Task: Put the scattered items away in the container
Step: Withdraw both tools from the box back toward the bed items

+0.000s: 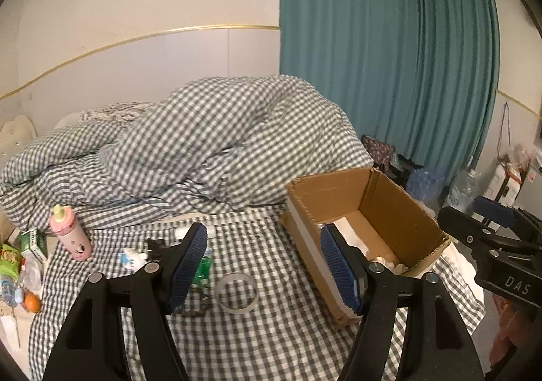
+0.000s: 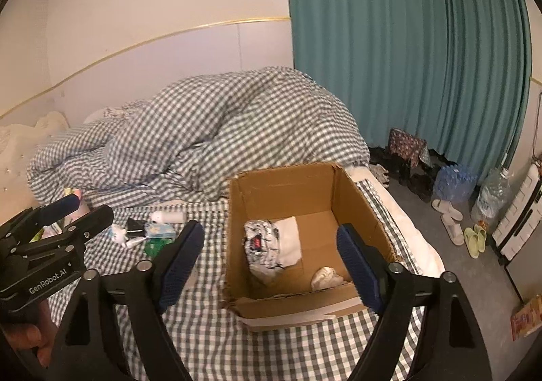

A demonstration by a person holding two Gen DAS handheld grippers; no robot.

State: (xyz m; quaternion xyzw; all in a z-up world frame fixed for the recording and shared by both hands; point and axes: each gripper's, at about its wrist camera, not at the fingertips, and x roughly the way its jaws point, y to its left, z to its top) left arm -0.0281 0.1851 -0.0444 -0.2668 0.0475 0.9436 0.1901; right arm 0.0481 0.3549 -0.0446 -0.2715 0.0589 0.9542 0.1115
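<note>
Bedroom; checked bedsheet (image 1: 271, 340) serves as the work surface, rumpled duvet (image 1: 210, 144) behind. Cardboard box (image 2: 291, 191) stands open-topped at 12 o'clock of the right gripper (image 2: 271, 266), already holding wrapped items. Left gripper (image 1: 267, 266) hangs above the tape roll (image 1: 236, 293), probably its next pick. Both sets of tongs are apart, empty. Remaining clutter, including the pink bottle (image 1: 69, 233), lies at 10 o'clock.
</note>
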